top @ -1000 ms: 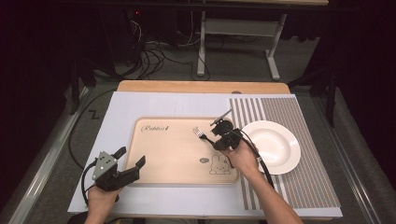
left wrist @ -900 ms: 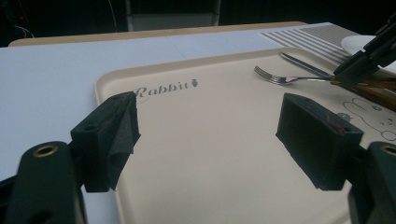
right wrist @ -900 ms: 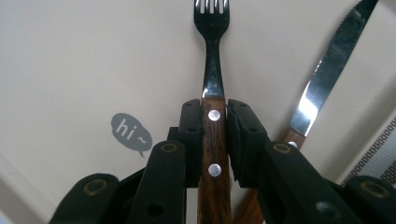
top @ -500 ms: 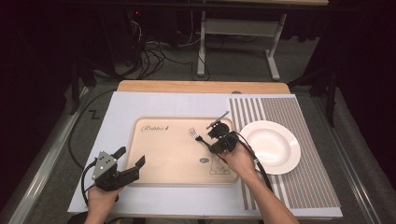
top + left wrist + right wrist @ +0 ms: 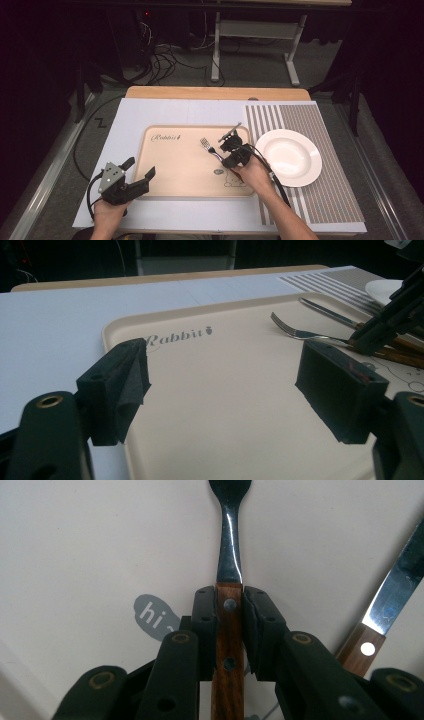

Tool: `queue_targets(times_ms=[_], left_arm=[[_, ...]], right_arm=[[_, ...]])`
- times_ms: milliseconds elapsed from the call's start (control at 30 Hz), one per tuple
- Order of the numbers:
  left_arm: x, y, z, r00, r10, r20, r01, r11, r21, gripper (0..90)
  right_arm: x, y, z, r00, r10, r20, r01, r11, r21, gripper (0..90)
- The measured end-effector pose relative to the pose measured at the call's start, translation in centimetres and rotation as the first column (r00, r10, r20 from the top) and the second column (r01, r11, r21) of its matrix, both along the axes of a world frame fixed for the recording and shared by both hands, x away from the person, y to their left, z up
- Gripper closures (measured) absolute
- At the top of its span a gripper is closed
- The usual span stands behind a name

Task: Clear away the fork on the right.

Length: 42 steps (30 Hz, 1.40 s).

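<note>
Between the pressed pads of the right gripper (image 5: 230, 630) sits the fork's (image 5: 229, 545) wooden handle, over the tray's (image 5: 175, 170) right half beside a knife (image 5: 395, 605), while the left gripper (image 5: 137, 172) rests wide open at the tray's near-left corner.

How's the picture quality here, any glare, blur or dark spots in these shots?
High view: the tray and plate are lit evenly, while the floor beyond the table is dark. Left gripper view: its own jaws are soft up close, and the fork farther off is sharper. Right gripper view: a bright streak of glare runs down the fork's metal neck, and the knife blade also shines.
</note>
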State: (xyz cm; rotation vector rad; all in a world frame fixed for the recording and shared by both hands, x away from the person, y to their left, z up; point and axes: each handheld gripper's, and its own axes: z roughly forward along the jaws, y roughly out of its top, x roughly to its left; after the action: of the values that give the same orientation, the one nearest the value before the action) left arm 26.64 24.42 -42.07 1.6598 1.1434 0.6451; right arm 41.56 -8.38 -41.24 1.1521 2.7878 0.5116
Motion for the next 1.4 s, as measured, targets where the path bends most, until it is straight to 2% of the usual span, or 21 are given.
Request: queue_targets(times_ms=[233,433,467,500,567,633,767,1000,1100,1400], left_arm=[[-0.1,0.0,0.0,1.0000,-0.001,0.006,0.001,1.0000,-0.002,22.0],[-0.1,0.0,0.0,1.0000,-0.001,0.003,0.001,1.0000,-0.007,22.2],[-0.1,0.0,0.0,1.0000,-0.001,0.003,0.001,1.0000,-0.006,22.2],[-0.1,0.0,0.0,1.0000,-0.001,0.003,0.001,1.0000,-0.006,22.3],[-0.1,0.0,0.0,1.0000,-0.001,0.002,0.001,1.0000,-0.006,22.3],[-0.1,0.0,0.0,1.0000,-0.002,0.003,0.002,1.0000,-0.005,22.4],[-0.1,0.0,0.0,1.0000,-0.001,0.004,0.001,1.0000,-0.005,22.4],[-0.1,0.0,0.0,1.0000,-0.002,0.002,0.002,1.0000,-0.003,22.4],[-0.1,-0.1,0.0,1.0000,-0.003,0.003,0.003,1.0000,-0.002,22.4],[-0.1,-0.1,0.0,1.0000,-0.003,0.004,0.003,1.0000,-0.002,22.4]], right_arm=[[0.2,0.0,-0.1,0.9997,0.010,0.021,-0.010,0.9999,0.003,78.0],[0.0,0.0,0.0,0.9998,0.011,0.018,-0.011,0.9999,-0.002,74.6],[-0.2,0.0,0.1,0.9999,-0.010,0.013,0.010,1.0000,0.002,74.4],[0.0,-0.2,0.1,0.9992,0.015,0.037,-0.015,0.9999,0.007,74.3],[-0.1,-0.4,0.4,0.9982,0.013,0.059,-0.014,0.9996,0.024,74.5],[-0.4,-0.5,0.8,0.9979,0.004,0.065,-0.006,0.9994,0.033,77.7],[-0.8,-0.7,1.0,0.9963,0.032,0.080,-0.036,0.9983,0.046,85.3],[-1.6,-0.5,0.5,0.9945,0.076,0.072,-0.079,0.9959,0.044,90.0],[-1.6,-0.3,0.1,0.9965,0.067,0.050,-0.069,0.9968,0.041,90.0],[-1.3,-0.2,-0.5,0.9953,0.072,0.065,-0.075,0.9965,0.039,90.0]])
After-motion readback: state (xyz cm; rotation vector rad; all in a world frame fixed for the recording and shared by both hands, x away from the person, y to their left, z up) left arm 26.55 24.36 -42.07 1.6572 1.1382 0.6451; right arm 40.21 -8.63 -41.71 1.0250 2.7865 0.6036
